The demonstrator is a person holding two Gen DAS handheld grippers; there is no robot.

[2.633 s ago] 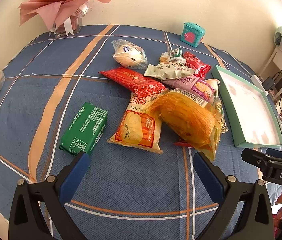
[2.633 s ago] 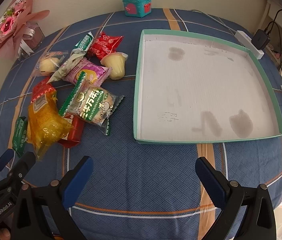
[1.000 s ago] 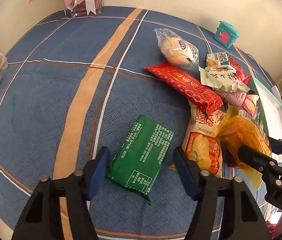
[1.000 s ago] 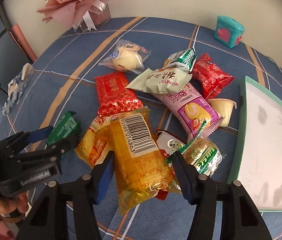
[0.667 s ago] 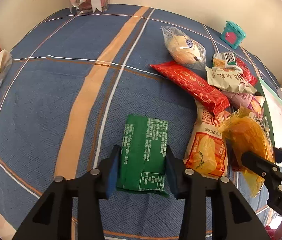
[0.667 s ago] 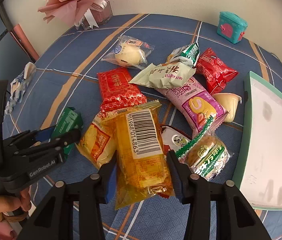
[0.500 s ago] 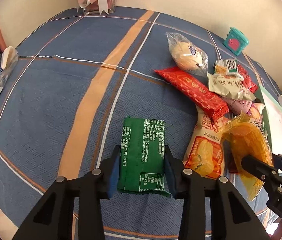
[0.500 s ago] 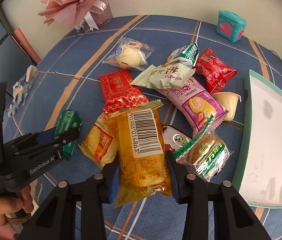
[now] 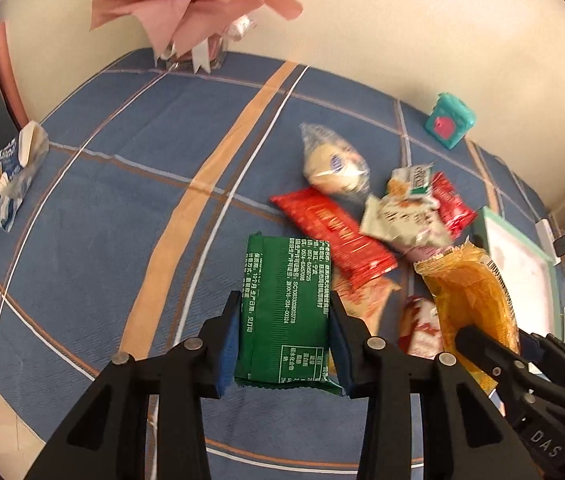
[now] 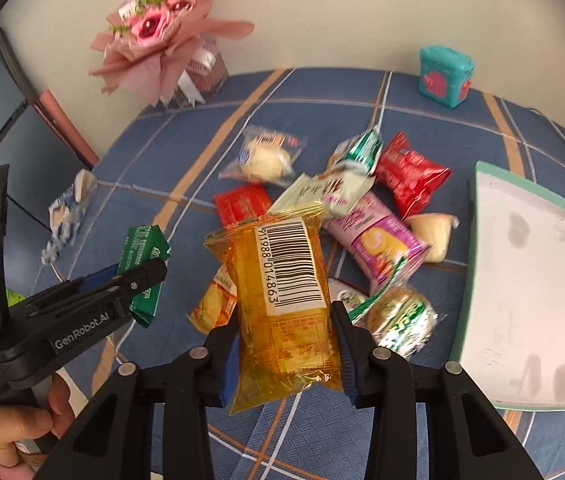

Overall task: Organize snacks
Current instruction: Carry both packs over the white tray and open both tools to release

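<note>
Since a second ago both packs are clamped and lifted clear of the blue plaid cloth (image 9: pixel 130 168): flat green foil packet (image 9: pixel 287 312) pinched in left gripper (image 9: pixel 284 334), crinkly yellow cellophane bag (image 10: pixel 282 312) in right gripper (image 10: pixel 288 350). Sorting is judged begun. White, teal-rimmed tray (image 10: pixel 530 292) lies empty to the right; the near cloth offers free passage.

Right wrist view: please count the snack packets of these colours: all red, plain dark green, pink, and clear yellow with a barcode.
red packets: 2
dark green packet: 1
pink packet: 1
clear yellow packet: 1
Total: 5
</note>
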